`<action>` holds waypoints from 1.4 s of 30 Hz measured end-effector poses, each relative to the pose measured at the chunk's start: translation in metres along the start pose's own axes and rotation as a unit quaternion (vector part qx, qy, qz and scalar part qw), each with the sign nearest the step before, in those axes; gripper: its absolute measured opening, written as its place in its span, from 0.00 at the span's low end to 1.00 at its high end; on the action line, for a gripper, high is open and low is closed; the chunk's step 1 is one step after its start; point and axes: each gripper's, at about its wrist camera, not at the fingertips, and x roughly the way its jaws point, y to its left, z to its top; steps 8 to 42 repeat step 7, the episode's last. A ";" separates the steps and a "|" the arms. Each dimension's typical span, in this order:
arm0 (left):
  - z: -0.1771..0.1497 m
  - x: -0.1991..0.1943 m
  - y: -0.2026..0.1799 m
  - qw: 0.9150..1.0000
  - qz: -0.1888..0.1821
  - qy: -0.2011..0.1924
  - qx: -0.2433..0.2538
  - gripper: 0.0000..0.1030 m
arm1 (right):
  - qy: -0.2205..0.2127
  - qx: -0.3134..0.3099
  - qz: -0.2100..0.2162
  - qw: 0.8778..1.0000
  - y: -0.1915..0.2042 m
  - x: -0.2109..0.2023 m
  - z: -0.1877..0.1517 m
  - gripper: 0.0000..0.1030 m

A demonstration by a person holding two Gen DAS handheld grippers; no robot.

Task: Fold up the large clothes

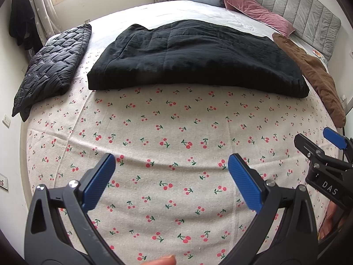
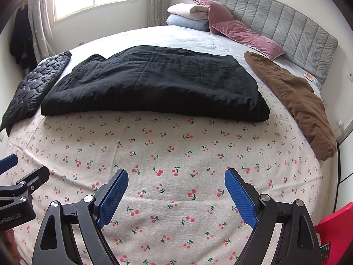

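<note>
Both grippers hang over the cherry-print sheet (image 1: 167, 132), nothing held: left gripper (image 1: 171, 165) w/ jaws spread wide, right gripper (image 2: 176, 180) same, side by side and near each other. Black padded garment (image 2: 154, 84) lies mid-bed, well apart from both, looks already folded into a thick slab. Quilted dark jacket (image 1: 53, 66) at left edge, brown garment (image 2: 293, 97) at right edge, neither touching it. Risks, as I judge: pinching only the top layer so the stack peels open; bulky padding slipping from the pads; snagging the sheet along w/ the hem. Can't see sleeves or collar, far side of the black piece is hidden, and bed edges are cut off by fisheye.
</note>
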 end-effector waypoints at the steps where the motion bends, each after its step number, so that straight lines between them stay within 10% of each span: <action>1: 0.001 -0.001 -0.001 1.000 -0.001 -0.001 0.000 0.99 | -0.001 0.000 0.000 1.000 0.000 -0.001 0.000 0.88; 42: -0.005 -0.013 -0.006 1.000 -0.007 0.006 0.008 0.99 | -0.009 0.006 -0.003 1.000 0.002 -0.016 -0.001 0.88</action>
